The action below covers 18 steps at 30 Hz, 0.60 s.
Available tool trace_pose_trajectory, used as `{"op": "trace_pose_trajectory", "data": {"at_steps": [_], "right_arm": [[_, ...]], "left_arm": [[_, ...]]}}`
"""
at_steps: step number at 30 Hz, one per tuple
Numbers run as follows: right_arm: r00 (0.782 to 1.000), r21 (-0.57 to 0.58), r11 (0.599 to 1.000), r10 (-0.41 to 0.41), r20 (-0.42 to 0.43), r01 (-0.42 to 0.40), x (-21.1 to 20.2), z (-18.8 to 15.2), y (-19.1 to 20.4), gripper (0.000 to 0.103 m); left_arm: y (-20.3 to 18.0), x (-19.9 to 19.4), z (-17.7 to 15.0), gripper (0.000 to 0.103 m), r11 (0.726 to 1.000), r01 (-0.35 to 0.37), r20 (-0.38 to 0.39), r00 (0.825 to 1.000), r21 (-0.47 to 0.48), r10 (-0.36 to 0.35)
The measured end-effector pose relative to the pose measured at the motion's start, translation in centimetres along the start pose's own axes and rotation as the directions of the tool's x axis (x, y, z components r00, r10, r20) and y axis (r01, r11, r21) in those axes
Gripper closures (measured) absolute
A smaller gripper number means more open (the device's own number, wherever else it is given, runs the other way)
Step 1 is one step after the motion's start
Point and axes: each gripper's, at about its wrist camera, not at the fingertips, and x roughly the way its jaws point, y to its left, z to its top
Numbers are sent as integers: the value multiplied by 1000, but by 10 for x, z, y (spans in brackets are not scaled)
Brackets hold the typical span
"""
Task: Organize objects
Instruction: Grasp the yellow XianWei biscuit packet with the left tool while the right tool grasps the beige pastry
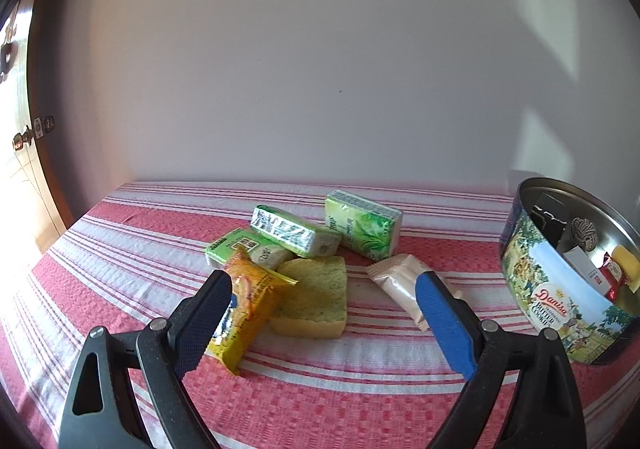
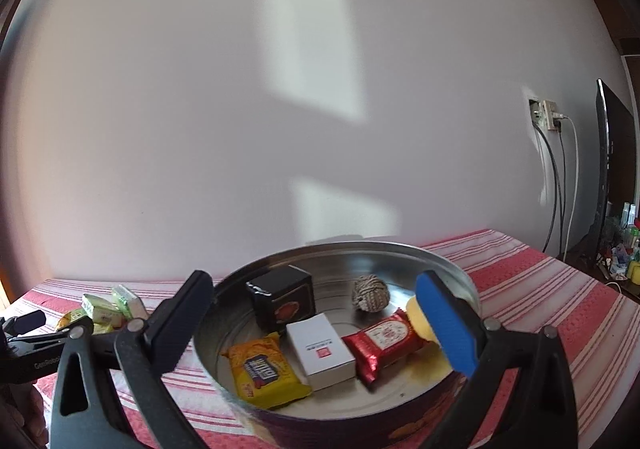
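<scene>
Broadly, a table under a red and white striped cloth carries everything, and at its right end stands the round cookie tin, open, already holding a black box, a white box, a yellow biscuit pack, a red snack pack and a small twine ball. Left of the tin, well apart from it, lies the unsorted pile: three green tissue packs, a yellow-green sponge, an orange-yellow snack packet and a pale wrapped bar. My reading is that the job is mid-way, with the step in hand a reach for the next piece. The left gripper hangs over the pile, jaws spread wide and empty, framing packet, sponge and bar. The right gripper is spread too, empty, above the tin. Next calls for settling on one item, likely the sponge, lowering and closing
</scene>
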Motion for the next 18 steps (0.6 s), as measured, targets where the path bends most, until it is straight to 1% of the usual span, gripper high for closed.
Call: {"op": "trace_pose_trajectory", "data": {"at_steps": [5,9,11,13,15,18], "right_arm": [[996,-35,998,58,-69,-61,9,-7,42,0],[987,-73,992,95,-130,-105,17,-14,76,0],[977,-91,986,123,-173,-141,24,-17,93,0],[966,-119,978,140,-219,-169,31,-22,112,0],[954,-145,971,148,-262,-190,40,-26,129,0],[931,-177,960,150,-332,-217,53,-33,151,3]], "left_arm": [[29,12,-1,8,999,-20,-50,998,48,22],[53,19,0,8,998,-31,-67,997,58,35],[62,25,0,8,998,-26,-90,995,65,32],[70,34,0,8,998,7,-135,991,57,1],[76,44,-2,8,999,25,-177,984,32,-19],[77,57,-3,8,999,39,-237,971,35,-30]]}}
